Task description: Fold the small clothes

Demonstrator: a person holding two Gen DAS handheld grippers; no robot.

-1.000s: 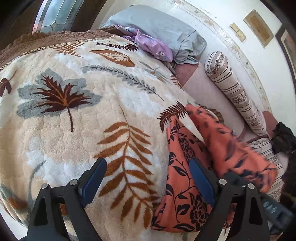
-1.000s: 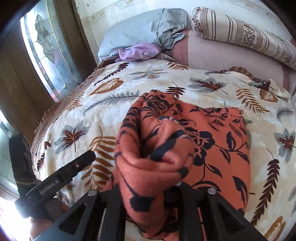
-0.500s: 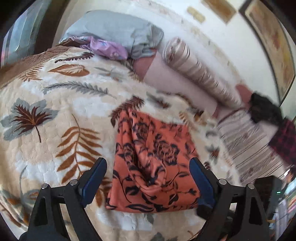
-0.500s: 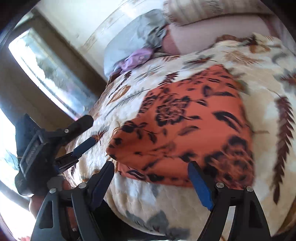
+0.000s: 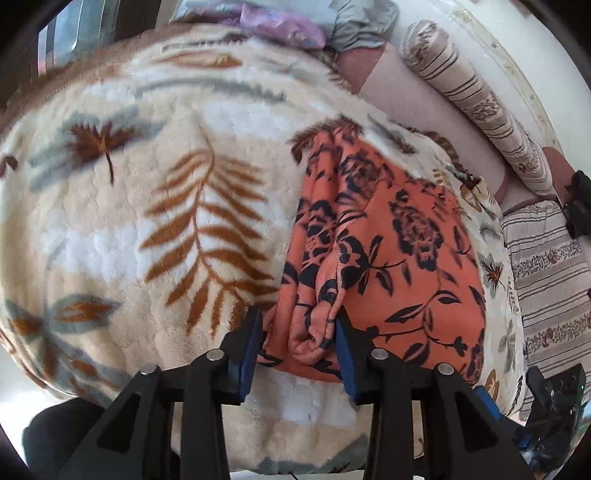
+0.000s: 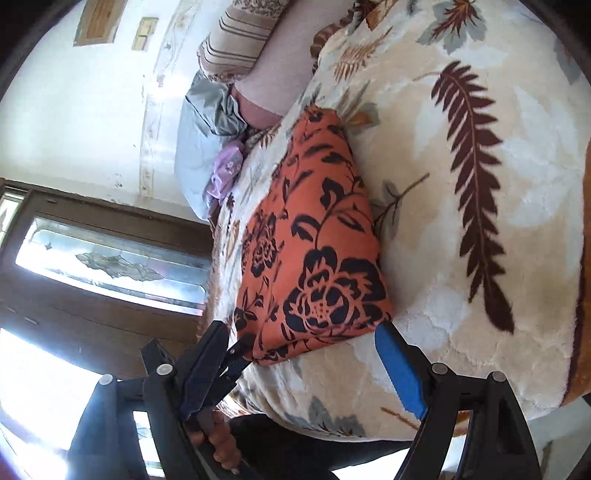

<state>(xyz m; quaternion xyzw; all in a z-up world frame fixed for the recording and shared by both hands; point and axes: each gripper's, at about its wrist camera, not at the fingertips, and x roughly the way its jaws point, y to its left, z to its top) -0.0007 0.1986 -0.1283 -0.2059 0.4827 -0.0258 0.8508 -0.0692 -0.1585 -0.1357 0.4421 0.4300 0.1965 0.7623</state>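
An orange garment with dark flowers [image 5: 388, 236] lies folded in a rough rectangle on the leaf-patterned blanket [image 5: 147, 221]. My left gripper [image 5: 299, 343] is at the garment's near left corner. Its jaws are closing, and a bunched fold of the cloth fills the gap and touches both blue pads. In the right wrist view, which is rolled sideways, the same garment [image 6: 314, 240] lies flat. My right gripper [image 6: 301, 332] stands open at its near edge, with its pads clear of the cloth. The left gripper's fingers [image 6: 236, 358] show at the garment's corner there.
A grey pillow [image 5: 354, 22] and a purple cloth [image 5: 280, 26] lie at the head of the bed. A striped bolster [image 5: 476, 99] runs along the wall. A striped sheet [image 5: 550, 280] is to the right. The blanket's near edge drops off just below the grippers.
The right gripper let go of the bunched orange cloth, opened, rolled sideways and moved to the garment's edge. The garment now lies folded flat. The left gripper came to its near corner and closed on a fold.
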